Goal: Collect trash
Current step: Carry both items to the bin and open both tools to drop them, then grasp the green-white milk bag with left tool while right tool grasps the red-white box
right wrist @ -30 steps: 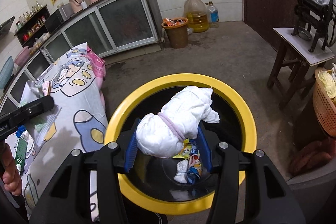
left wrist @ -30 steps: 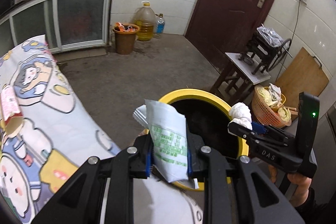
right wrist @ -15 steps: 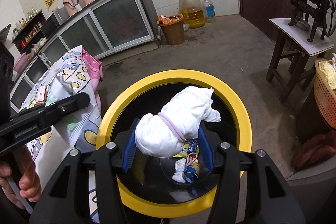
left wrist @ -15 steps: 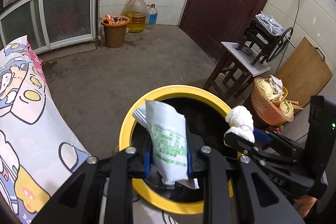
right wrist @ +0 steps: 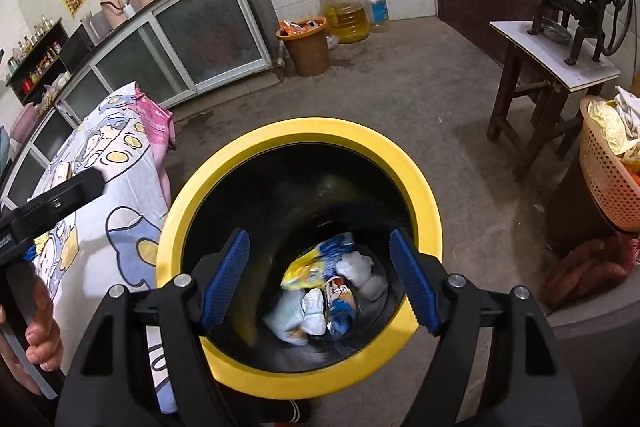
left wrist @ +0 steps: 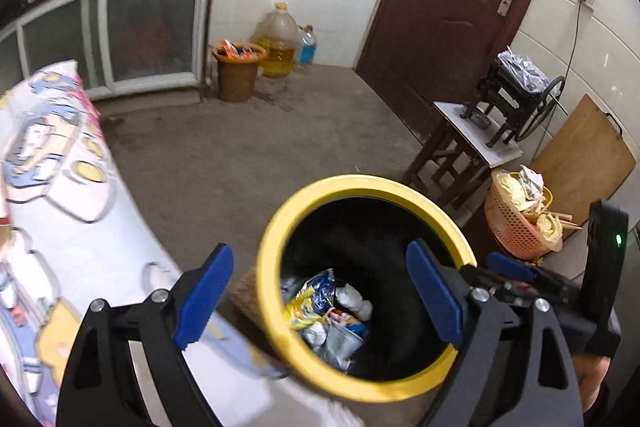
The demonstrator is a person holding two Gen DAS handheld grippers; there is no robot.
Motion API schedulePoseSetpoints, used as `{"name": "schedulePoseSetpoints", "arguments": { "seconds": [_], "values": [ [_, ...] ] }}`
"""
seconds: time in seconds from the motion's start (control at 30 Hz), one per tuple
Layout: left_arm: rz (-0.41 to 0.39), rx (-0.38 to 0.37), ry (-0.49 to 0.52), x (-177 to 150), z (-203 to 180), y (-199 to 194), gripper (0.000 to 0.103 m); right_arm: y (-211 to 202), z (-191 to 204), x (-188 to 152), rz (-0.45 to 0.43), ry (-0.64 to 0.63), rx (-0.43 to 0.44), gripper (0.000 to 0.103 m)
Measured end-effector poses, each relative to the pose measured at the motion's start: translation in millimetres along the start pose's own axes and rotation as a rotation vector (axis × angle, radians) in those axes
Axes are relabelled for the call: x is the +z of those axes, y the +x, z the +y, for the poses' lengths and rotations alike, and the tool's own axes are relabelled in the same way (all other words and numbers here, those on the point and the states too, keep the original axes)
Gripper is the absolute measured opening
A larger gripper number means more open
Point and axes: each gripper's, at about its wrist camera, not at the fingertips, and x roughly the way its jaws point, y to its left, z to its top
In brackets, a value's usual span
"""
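The yellow-rimmed trash bin [right wrist: 424,187] holds snack wrappers [right wrist: 320,259] and white wads [right wrist: 360,267]; no print is readable. Left gripper [left wrist: 316,291] and right gripper [right wrist: 320,279] fingers are spread apart, empty.

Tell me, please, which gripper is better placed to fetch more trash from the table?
Left, probably. Both are open and empty, but the left gripper has one finger over the table, while the right gripper is centred above the yellow bin.
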Motion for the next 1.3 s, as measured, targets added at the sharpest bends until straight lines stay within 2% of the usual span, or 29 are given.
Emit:
{"name": "schedulePoseSetpoints", "arguments": {
  "seconds": [0.17,0.33,0.5,0.63,0.8,0.97,1.0,1.17,1.3],
  "values": [
    [-0.078,0.079,-0.001,-20,33,-63,0.087,-7,26,6,-0.044,-0.060,0.078,0.070],
    [-0.132,0.237,-0.038,-51,85,-147,0.087,-11,80,13,-0.090,-0.178,0.174,0.070],
    [-0.156,0.417,-0.140,-93,136,-223,0.087,-11,144,13,-0.103,-0.316,0.274,0.071],
    [-0.133,0.488,-0.272,-130,174,-261,0.089,-5,198,12,-0.090,-0.402,0.352,0.071],
    [-0.082,0.511,-0.315,-158,194,-262,0.089,3,263,6,-0.067,-0.496,0.442,0.074],
    [-0.058,0.469,-0.326,-158,200,-245,0.089,10,325,6,-0.053,-0.603,0.506,0.075],
    [-0.054,0.466,-0.327,-156,200,-241,0.089,13,341,7,-0.049,-0.635,0.522,0.077],
    [-0.019,0.461,-0.327,-151,205,-222,0.089,33,391,8,-0.036,-0.744,0.512,0.087],
    [0.008,0.475,-0.343,-150,211,-213,0.090,65,420,15,0.004,-0.773,0.497,0.088]
  ]
}}
